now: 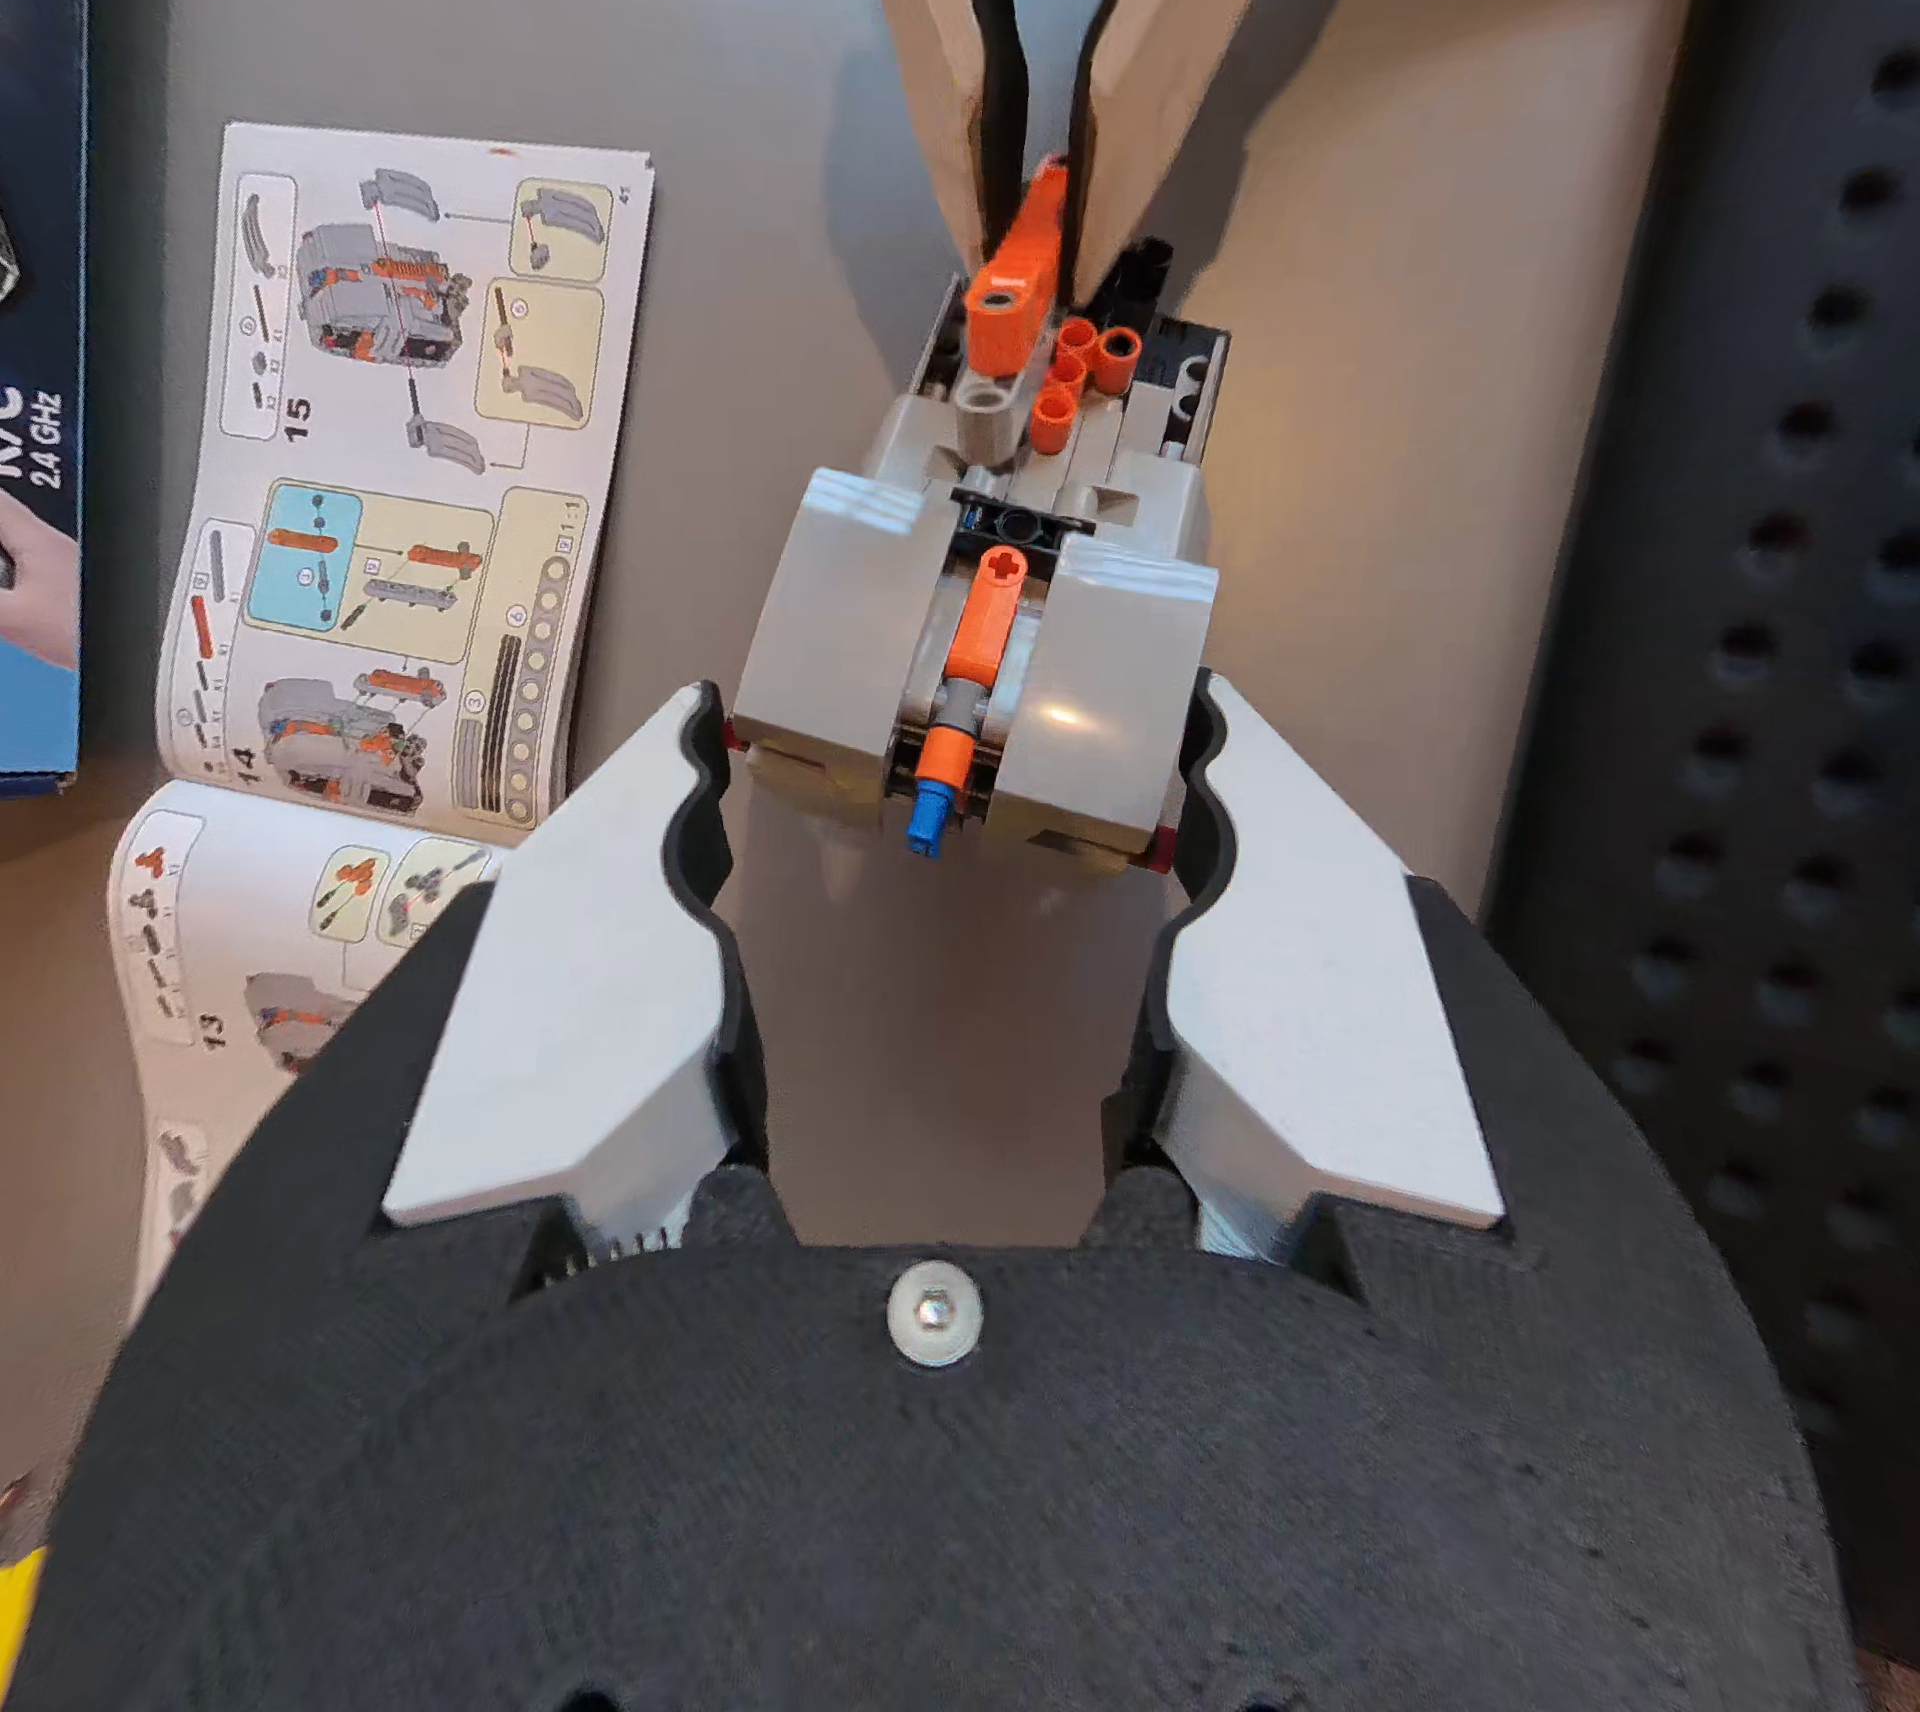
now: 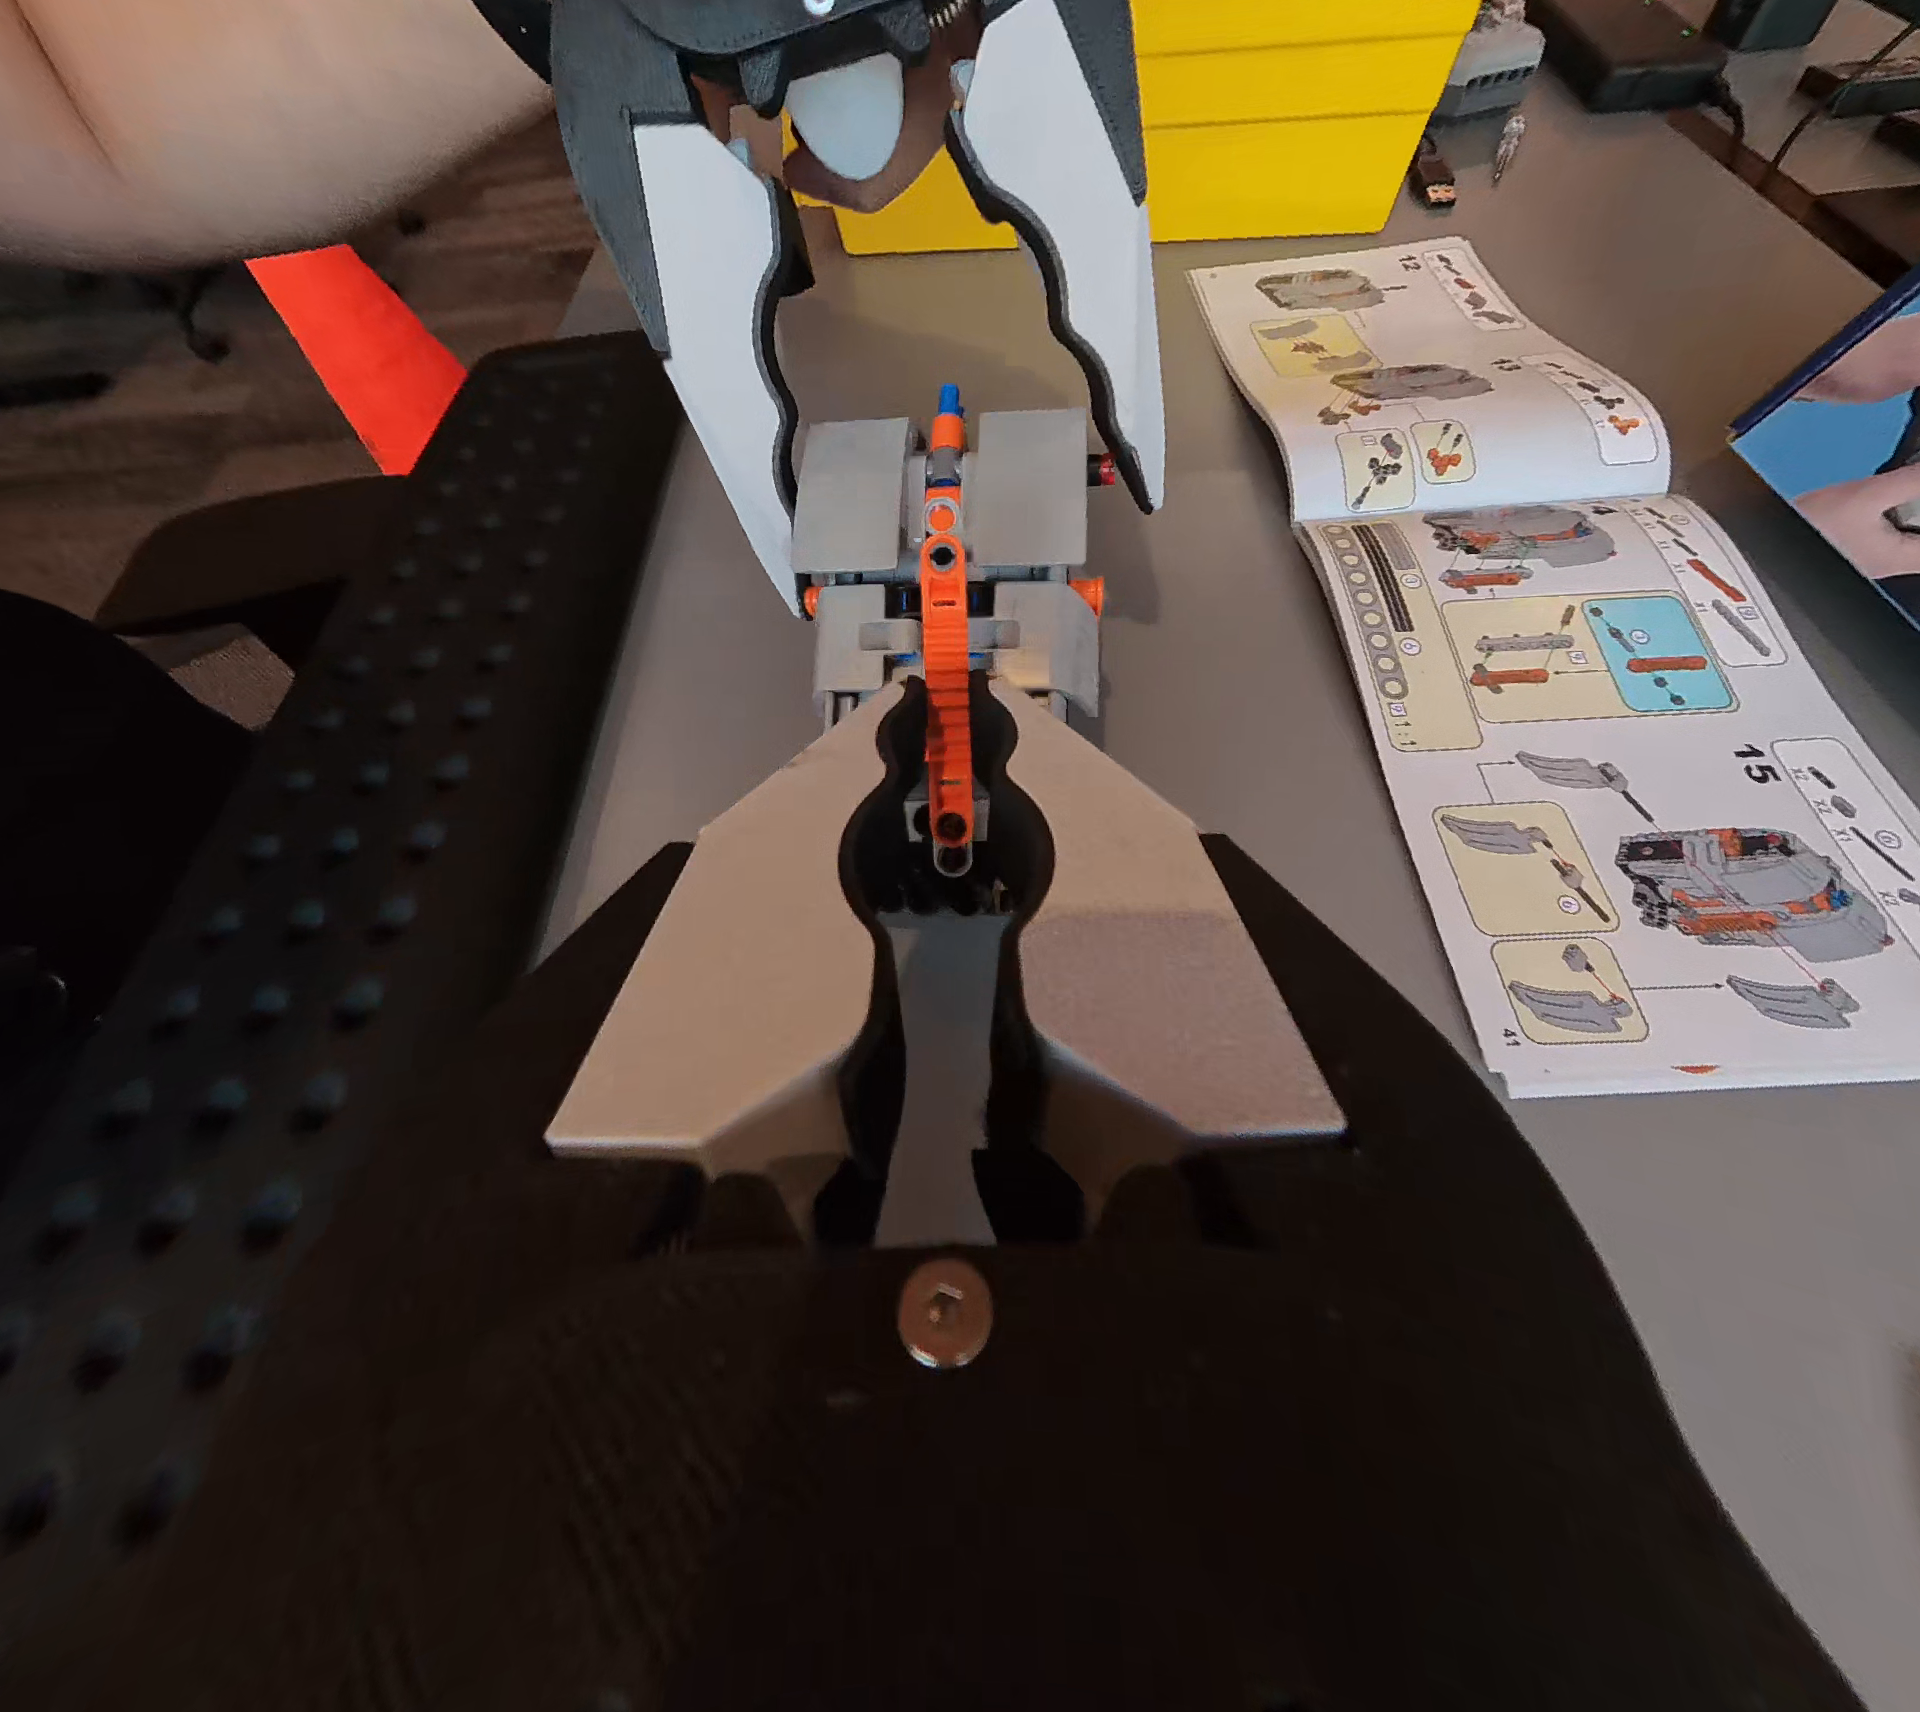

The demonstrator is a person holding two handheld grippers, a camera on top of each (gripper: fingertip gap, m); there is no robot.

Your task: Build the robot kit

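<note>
A grey brick model [image 1: 852, 623] with orange and black parts stands on the grey table [image 1: 675, 31]. My left gripper [image 1: 956, 758] clasps its near end, one finger against each side by the red pins. My right gripper [image 1: 1029, 239] reaches in from the far side, shut on an orange beam [image 1: 1013, 270] that sits on top of the model's far end. In the right wrist view my right gripper [image 2: 951, 706] pinches that orange beam [image 2: 948, 686] along the model [image 2: 1029, 488]. The left gripper [image 2: 966, 550] straddles the model from beyond.
An open instruction booklet [image 1: 416, 467] lies beside the model, also in the right wrist view [image 2: 1558, 675]. A black studded board [image 1: 1766, 623] [image 2: 312, 779] flanks the other side. A yellow bin [image 2: 1299, 52] stands behind. A blue box [image 1: 42, 312] lies at the table edge. A person's forearm [image 2: 208, 52] holds the left gripper. The left gripper's tips are roughly 6 cm from the right gripper's.
</note>
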